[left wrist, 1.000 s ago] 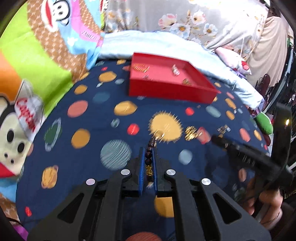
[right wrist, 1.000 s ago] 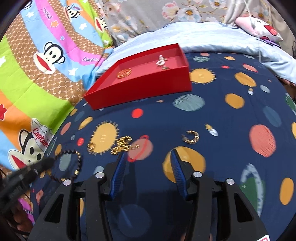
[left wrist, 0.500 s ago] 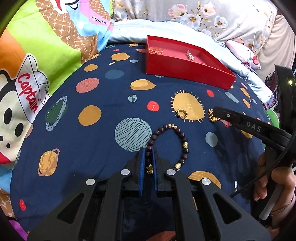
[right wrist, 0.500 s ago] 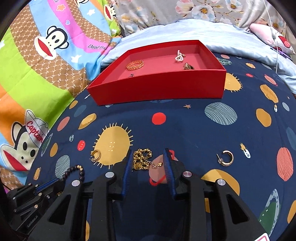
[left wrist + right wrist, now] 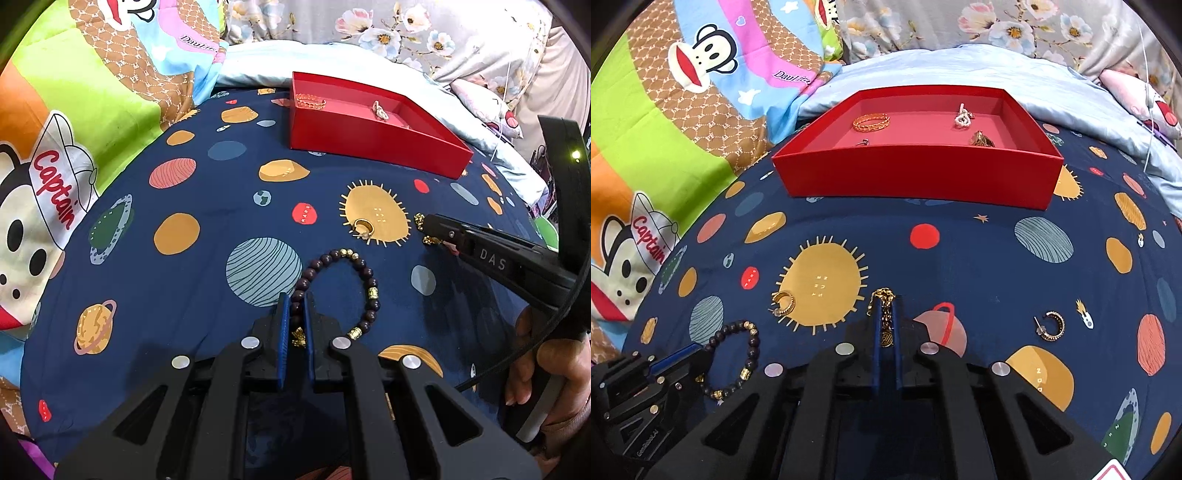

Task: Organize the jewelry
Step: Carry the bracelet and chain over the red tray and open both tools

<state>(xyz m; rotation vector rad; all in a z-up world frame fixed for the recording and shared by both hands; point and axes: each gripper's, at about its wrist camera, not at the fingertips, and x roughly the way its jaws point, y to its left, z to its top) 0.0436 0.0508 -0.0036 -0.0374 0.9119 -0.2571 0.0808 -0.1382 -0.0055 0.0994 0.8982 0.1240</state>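
Note:
My left gripper (image 5: 295, 301) is shut on a dark bead bracelet (image 5: 371, 280), whose loop lies on the navy planet-print cloth. My right gripper (image 5: 885, 308) is closing, and its pads press on a gold chain (image 5: 884, 295) that sticks out past the tips. The right gripper (image 5: 424, 227) comes in from the right in the left wrist view, and the left gripper (image 5: 696, 350) shows at lower left in the right wrist view. At the back, a red tray (image 5: 916, 177) holds a gold bangle (image 5: 871, 122), a pearl piece (image 5: 963, 117) and a gold piece (image 5: 981, 139).
A gold hoop earring (image 5: 785, 302) lies on the sun print between the two grippers. Another hoop earring (image 5: 1052, 325) lies to the right. A cartoon-monkey quilt (image 5: 665, 147) rises on the left, with a pale blue sheet (image 5: 960, 66) behind the tray. A hand (image 5: 554, 362) holds the right gripper.
The right gripper slid left over the gold chain and its jaws closed on it. The left gripper sank, and the bead bracelet went from hanging to lying on the cloth, still pinched.

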